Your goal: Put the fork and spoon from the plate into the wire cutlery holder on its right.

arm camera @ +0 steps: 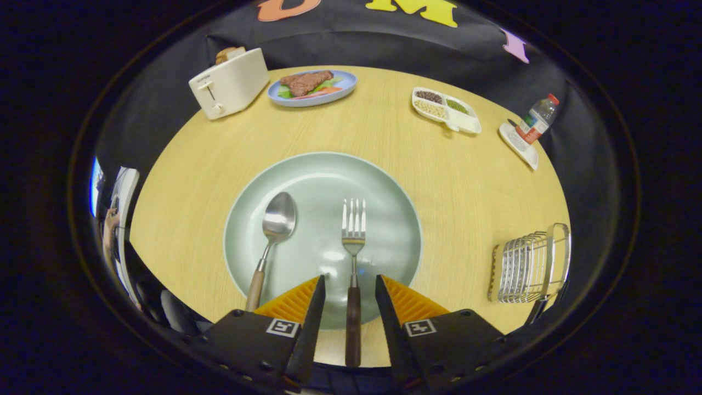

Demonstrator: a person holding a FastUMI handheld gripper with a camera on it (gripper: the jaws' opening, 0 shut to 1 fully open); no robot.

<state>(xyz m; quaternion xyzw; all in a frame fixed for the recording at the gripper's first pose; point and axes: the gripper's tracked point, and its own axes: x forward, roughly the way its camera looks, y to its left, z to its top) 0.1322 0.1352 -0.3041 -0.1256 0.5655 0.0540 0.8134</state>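
Cloth-walled booth: dining table [384,137], toaster [229,82]

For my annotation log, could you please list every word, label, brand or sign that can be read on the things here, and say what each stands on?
No text here reads clearly.
Toaster: small brand mark on its side, too small to read.
Bottle: label too blurred to read.
Gripper, open around the fork handle: square black-and-white marker patterns on both fingers, no words.
Plate, spoon, wire cutlery holder: no markings visible.
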